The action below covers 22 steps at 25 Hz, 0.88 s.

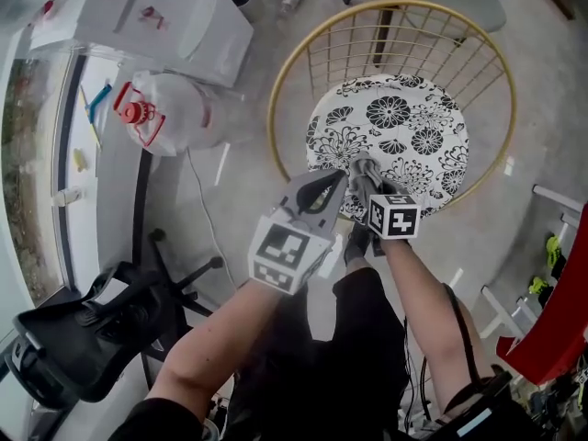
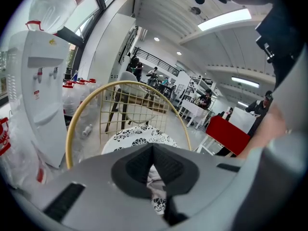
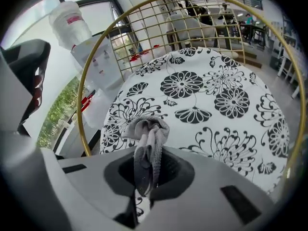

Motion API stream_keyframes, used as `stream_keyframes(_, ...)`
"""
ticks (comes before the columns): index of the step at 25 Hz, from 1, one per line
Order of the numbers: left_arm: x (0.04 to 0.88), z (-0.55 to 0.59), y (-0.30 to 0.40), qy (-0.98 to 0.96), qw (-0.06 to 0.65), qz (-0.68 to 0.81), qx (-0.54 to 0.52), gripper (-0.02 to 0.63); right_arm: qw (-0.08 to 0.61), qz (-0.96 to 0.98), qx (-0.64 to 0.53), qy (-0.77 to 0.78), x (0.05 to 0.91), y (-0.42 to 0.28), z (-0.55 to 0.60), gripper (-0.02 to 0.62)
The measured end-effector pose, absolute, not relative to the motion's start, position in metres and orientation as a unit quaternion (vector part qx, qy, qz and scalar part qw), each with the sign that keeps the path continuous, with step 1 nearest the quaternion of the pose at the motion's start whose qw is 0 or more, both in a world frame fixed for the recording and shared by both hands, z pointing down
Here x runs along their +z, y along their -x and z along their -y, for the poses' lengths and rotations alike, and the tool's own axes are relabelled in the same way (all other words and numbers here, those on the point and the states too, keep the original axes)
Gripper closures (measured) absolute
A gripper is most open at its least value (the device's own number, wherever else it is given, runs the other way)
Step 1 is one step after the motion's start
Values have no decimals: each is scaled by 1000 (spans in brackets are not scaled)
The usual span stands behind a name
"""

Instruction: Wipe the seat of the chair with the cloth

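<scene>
Cloth (image 3: 147, 136): grey, soft and limp, probably light. It bunches (best pinched at a gathered fold, as here).
Location: clenched in the right tongs (image 3: 147, 170), at the near edge of the floral seat (image 3: 216, 95).
Left tongs (image 2: 154, 150): closed on nothing.
Views: only the right gripper view shows the grip. The head view shows both tongs side by side.

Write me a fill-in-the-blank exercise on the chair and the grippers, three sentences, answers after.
1. The grey cloth is clamped in the ____ gripper.
2. The chair's seat is white with black ____ printed on it.
3. The rim of the chair's wire back is ____ in colour.

Missing words: right; flowers; gold.
</scene>
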<state>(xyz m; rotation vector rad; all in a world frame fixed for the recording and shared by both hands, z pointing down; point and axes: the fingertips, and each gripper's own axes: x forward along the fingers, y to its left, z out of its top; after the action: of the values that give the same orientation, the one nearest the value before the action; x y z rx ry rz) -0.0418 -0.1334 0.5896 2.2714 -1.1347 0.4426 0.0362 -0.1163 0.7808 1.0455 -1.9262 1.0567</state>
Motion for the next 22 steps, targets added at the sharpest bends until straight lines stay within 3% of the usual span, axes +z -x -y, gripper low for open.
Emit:
stream_keyframes(13, 578, 102, 47, -840, 274, 437, 168, 598, 357, 741, 433, -369, 770, -26, 39, 574)
stream_keyframes(22, 541, 127, 66, -832, 255, 474, 135, 600, 281, 770, 395, -415, 718, -14, 142, 574)
